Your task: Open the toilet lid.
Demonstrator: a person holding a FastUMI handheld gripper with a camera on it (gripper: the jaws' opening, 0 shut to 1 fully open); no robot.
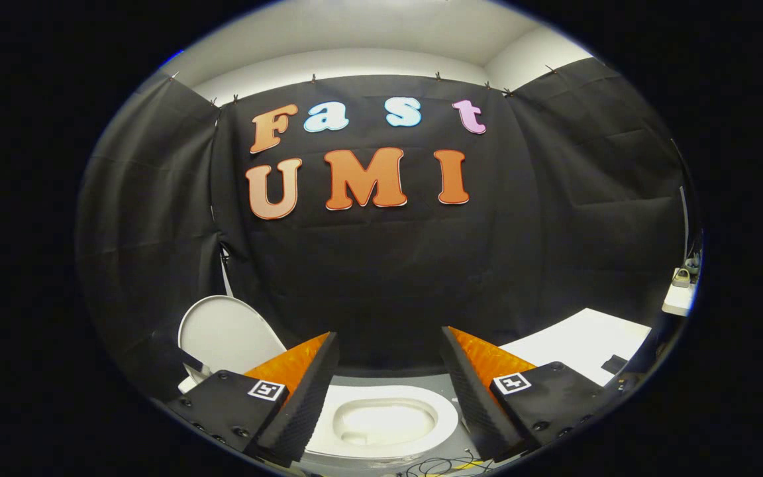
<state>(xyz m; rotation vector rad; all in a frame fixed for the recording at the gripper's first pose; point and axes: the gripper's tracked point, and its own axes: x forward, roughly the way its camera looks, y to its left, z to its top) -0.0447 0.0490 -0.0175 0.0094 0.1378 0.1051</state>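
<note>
Black cloth wall behind a grey floor. The gripper (388, 361) has its fingers spread wide, holding nothing. The toilet bowl (381, 421) sits between them (below), its lid (226, 334) already up, beyond the left finger.

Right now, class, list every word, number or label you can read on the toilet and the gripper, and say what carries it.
No readable text: the toilet is plain white.
Square markers on the gripper, whose fingers stand open with the bowl seen between them: black-and-white patterns, not words.
</note>
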